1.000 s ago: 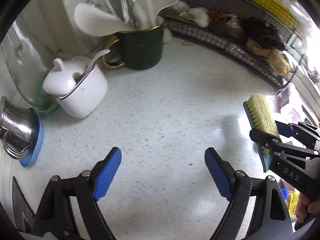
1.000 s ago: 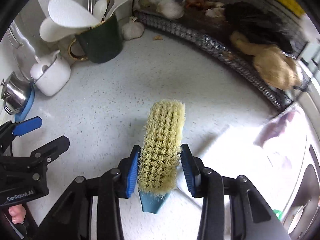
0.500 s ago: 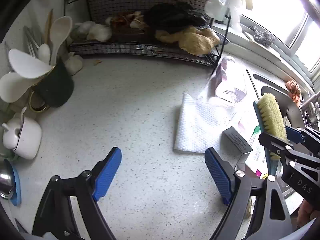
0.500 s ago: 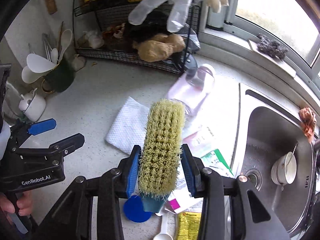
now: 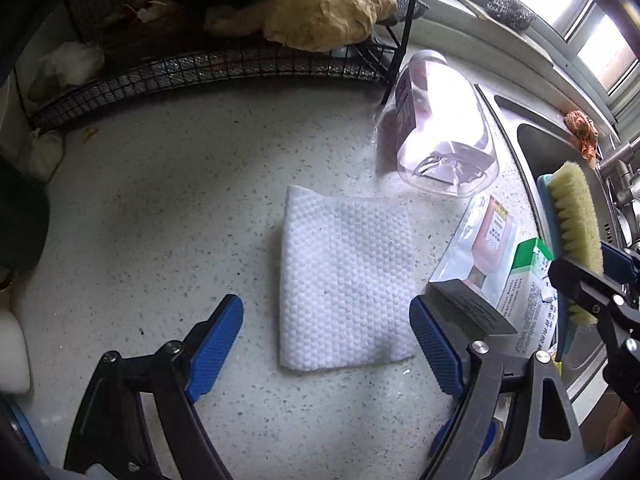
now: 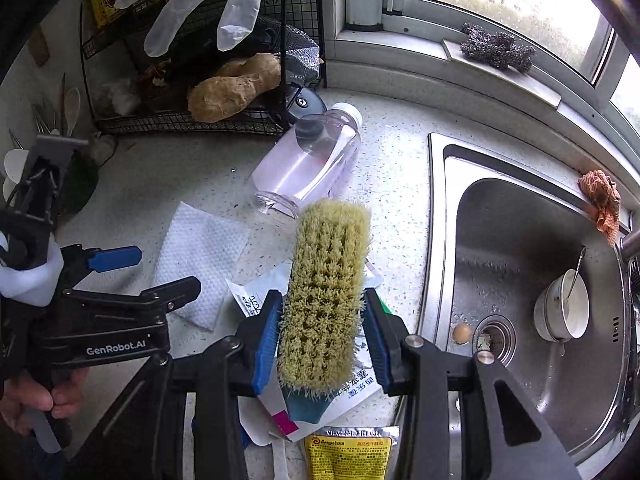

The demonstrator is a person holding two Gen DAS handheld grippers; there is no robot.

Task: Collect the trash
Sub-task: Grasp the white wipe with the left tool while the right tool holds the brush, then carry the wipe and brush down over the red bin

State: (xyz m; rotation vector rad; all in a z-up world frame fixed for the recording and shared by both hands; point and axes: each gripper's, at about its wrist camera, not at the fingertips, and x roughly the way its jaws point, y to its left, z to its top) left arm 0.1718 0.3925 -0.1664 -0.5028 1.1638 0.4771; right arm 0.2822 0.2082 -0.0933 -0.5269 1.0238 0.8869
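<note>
My left gripper (image 5: pixel 326 344): jaws wide, nothing between them, poised over the folded white paper towel (image 5: pixel 344 284), which lies flat on the speckled countertop (image 5: pixel 180 200); I judge it the nearest piece of trash, and the wide spread suits a soft flat sheet that must be pinched from above. My right gripper (image 6: pixel 322 336): jaws narrowed onto the scrub brush (image 6: pixel 326 292), clamped by its two long sides, bristles facing the camera, presumably for sweeping scraps together. Trash, loose on the counter between towel and sink: clear plastic bottle (image 6: pixel 308 168) on its side, white cap pointing toward the wire rack (image 6: pixel 180 120), apparently empty; a silvery sachet with pink print (image 5: pixel 480 240); a green-and-white printed leaflet (image 5: pixel 528 280); a small dark box (image 5: pixel 468 308) just beside my left gripper's right-hand finger; a yellow foil packet (image 6: pixel 346 454) at the near edge. Containers: the steel sink (image 6: pixel 520 240) holds a white bowl (image 6: pixel 564 308) with a spoon standing in it, and one small brown object by the drain, which I cannot identify. The wire rack holds a lumpy tan root and dark items I cannot make out. No bin is in view.
</note>
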